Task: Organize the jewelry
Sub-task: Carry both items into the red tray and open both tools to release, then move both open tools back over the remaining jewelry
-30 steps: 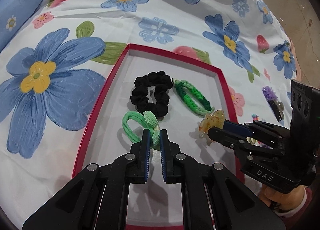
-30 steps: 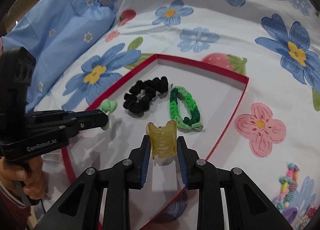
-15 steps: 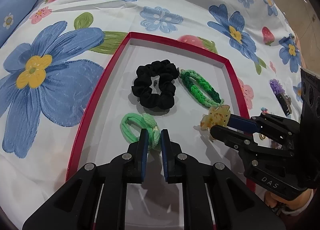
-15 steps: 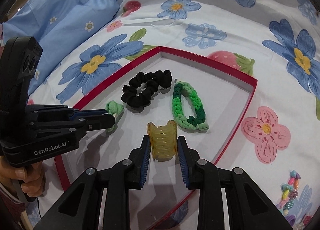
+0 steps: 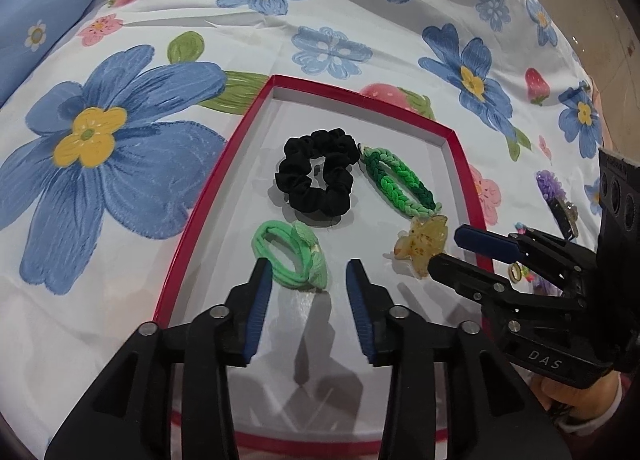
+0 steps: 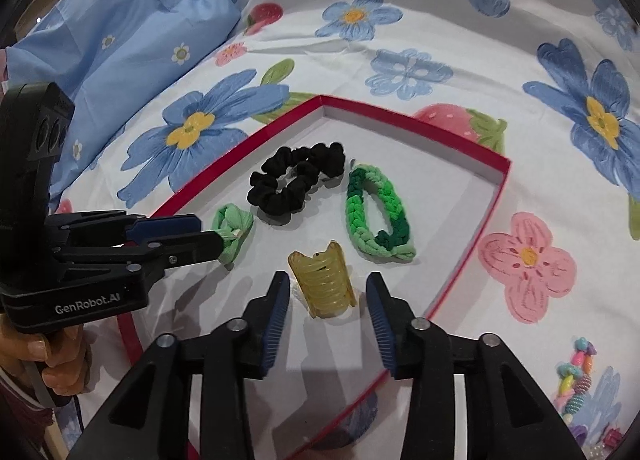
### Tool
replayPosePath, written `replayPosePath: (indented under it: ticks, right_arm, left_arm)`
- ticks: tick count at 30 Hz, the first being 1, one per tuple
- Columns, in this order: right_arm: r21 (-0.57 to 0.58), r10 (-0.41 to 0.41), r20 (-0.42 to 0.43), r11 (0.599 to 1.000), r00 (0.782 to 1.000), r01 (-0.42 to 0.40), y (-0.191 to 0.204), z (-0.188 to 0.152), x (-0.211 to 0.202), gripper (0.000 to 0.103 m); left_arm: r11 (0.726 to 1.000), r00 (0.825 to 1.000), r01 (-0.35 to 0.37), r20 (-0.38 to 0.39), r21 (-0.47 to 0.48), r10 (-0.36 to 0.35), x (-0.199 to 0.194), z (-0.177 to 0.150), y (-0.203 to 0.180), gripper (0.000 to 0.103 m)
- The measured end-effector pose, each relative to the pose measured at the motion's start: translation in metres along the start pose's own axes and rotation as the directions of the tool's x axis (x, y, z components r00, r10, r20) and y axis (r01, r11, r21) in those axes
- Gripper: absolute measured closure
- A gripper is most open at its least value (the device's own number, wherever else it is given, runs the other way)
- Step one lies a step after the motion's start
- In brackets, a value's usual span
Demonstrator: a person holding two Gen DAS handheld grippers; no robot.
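A red-rimmed tray (image 5: 216,187) (image 6: 472,236) with a white floor lies on a floral bedsheet. On its floor are a black scrunchie (image 5: 308,195) (image 6: 280,195) and a braided green hair tie (image 5: 374,161) (image 6: 356,211). A light green hair tie (image 5: 292,256) (image 6: 234,230) rests on the floor just ahead of my left gripper (image 5: 309,266) (image 6: 208,234). Its jaws are opening and the pads stand off the tie. A yellow claw clip (image 6: 324,286) (image 5: 420,244) sits loose between the fingertips of my right gripper (image 6: 328,280) (image 5: 446,248), whose jaws are also opening.
Coloured beads and small trinkets (image 6: 576,380) lie on the sheet right of the tray, with a purple hair clip (image 5: 552,187) beyond them. A blue pillow (image 6: 120,39) rises at the far left. A hand holds each gripper at the frame edges.
Both pairs of jaws have spread apart. The light green tie and the yellow clip, pinched before, now lie free on the tray floor.
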State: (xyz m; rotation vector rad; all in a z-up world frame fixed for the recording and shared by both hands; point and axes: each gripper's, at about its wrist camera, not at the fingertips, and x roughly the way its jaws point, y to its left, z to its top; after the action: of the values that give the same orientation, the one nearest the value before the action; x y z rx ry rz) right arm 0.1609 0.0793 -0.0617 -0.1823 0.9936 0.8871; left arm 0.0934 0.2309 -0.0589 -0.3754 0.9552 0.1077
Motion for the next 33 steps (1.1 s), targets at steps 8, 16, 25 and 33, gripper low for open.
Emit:
replayPosePath:
  ticks: [8, 16, 25, 33]
  right_arm:
    - [0.09, 0.03, 0.096, 0.995, 0.995, -0.039, -0.014, -0.016, -0.042, 0.055]
    - [0.167, 0.002, 0.175, 0.985, 0.985, -0.032, -0.035, -0.041, -0.093, 0.053]
    - [0.253, -0.081, 0.183, 0.967, 0.98, 0.033, -0.07, -0.087, -0.135, 0.052]
    - [0.35, -0.169, 0.174, 0.932, 0.97, 0.1, -0.106, -0.125, -0.167, 0.049]
  left_arm:
    - [0.999, 0.998, 0.03, 0.047, -0.025, -0.028, -0.032, -0.01, -0.012, 0.065]
    - [0.997, 0.996, 0.068, 0.057, 0.023, -0.069, -0.046, -0.017, -0.049, 0.062]
    - [0.989, 0.992, 0.121, 0.035, 0.086, -0.125, -0.05, -0.03, -0.092, 0.062]
    - [0.977, 0.988, 0.152, 0.001, 0.153, -0.154, -0.048, -0.039, -0.128, 0.062]
